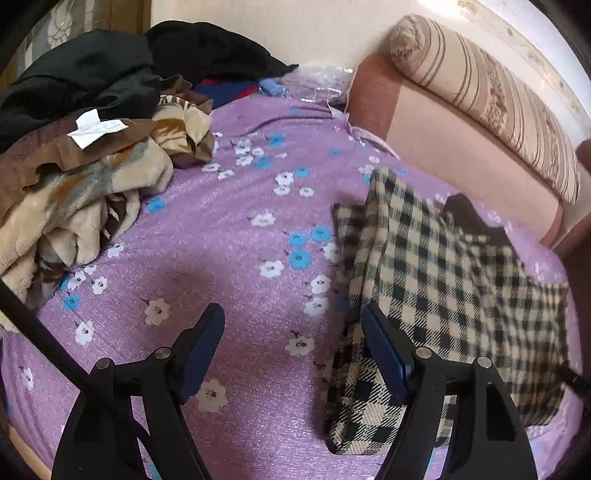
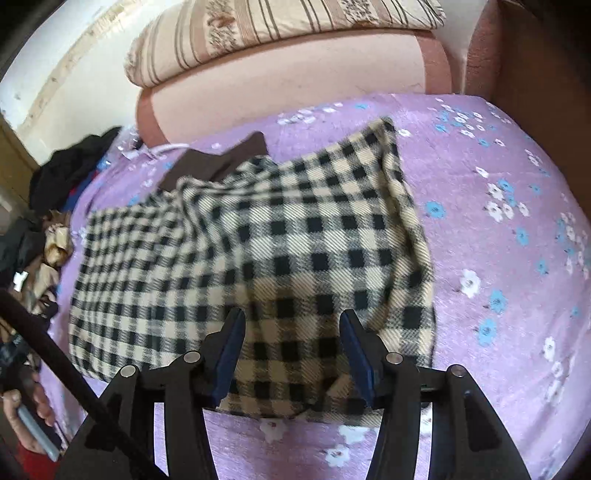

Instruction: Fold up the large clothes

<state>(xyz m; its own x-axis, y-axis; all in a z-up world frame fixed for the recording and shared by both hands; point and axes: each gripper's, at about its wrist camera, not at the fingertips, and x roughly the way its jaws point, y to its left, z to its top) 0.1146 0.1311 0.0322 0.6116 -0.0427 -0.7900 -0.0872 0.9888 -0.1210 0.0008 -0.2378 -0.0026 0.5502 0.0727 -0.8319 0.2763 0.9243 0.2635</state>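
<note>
Fingers both wide apart, nothing held; L view only: blanket heap [image 1: 85, 192]; R: checked garment [image 2: 258, 240] spread

Garment [image 2: 258, 251]: lies spread on the bedsheet [image 2: 498, 229], at centre, before the right gripper [image 2: 291, 354]. Bolster [image 2: 280, 22]: far side, on the headboard cushion [image 2: 288, 92] behind the garment. Clothes heap [image 1: 85, 122]: on the bedsheet, far left, well apart from the garment.
</note>
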